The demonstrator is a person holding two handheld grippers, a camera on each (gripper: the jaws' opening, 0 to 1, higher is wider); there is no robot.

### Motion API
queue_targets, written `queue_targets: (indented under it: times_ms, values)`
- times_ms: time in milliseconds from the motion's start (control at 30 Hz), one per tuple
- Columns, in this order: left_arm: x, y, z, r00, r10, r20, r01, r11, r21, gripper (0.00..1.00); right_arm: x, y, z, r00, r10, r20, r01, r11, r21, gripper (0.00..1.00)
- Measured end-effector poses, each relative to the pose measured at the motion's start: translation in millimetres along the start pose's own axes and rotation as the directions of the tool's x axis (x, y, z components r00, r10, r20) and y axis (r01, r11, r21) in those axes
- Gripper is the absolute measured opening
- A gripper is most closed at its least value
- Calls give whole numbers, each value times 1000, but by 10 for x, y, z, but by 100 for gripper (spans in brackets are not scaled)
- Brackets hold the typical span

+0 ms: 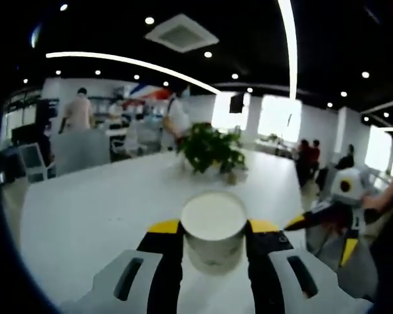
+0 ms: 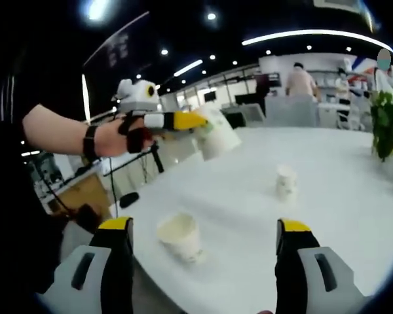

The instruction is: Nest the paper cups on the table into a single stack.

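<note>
A white paper cup [image 1: 214,216] is held upright above the white table [image 1: 92,216], with my left gripper [image 1: 214,229] shut on its sides. In the right gripper view the same cup [image 2: 217,135] hangs tilted in the left gripper [image 2: 198,124], high over the table's near edge. Two more cups stand on the table: one [image 2: 179,237] near the edge and a smaller-looking one [image 2: 285,181] farther in. My right gripper [image 2: 204,226] is open, and the near cup sits in the gap closer to its left jaw, untouched. The right gripper [image 1: 322,234] also shows at the table's right side.
A potted green plant [image 1: 211,150] stands mid-table beyond the held cup, and the plant [image 2: 388,124] is also at the right edge of the right gripper view. Chairs and several people are at the far end of the room. The table edge [image 2: 141,261] runs just under my right gripper.
</note>
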State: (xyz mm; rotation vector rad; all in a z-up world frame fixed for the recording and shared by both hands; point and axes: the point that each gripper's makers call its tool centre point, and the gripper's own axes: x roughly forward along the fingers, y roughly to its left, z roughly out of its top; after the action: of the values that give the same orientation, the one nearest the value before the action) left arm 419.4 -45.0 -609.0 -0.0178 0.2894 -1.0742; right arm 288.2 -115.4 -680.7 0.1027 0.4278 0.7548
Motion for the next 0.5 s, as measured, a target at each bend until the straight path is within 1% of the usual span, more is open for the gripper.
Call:
queue_targets:
  times_ms: [67,100,133,167,200,233,300,500]
  values:
    - [-11,-64,-8,1000,-15,0,15,1000,-10,35,13,39,30,1000,11,7,-10,1000,-11,88]
    - [-16,-92,-21,1000,-17,-2,17,1000,-10,35,17,63,76,999,20,28,-19,1000,-22,87]
    - [-22,-129,-18,1000,-26,5,26,1000,-15,35,23,76,96,999,26,36,-25,1000,-18,86]
    - [-22,-174,-1,999,-40,23,41,999,-32,35,28,87,109,999,31,42,-30,999,-13,86]
    - [-23,-204,-7,999,-47,27,48,998,-48,35,39,101,135,998,36,55,-35,999,-10,86]
    - [-23,-229,-26,998,-51,25,52,997,-55,35,46,113,146,998,38,58,-38,999,-9,86]
    - [-9,-284,-80,998,-57,10,58,997,-44,35,67,132,160,997,45,63,-45,999,-6,86]
    - [-28,-392,-141,997,-73,3,73,996,-51,35,100,199,189,995,65,75,-65,998,-9,84]
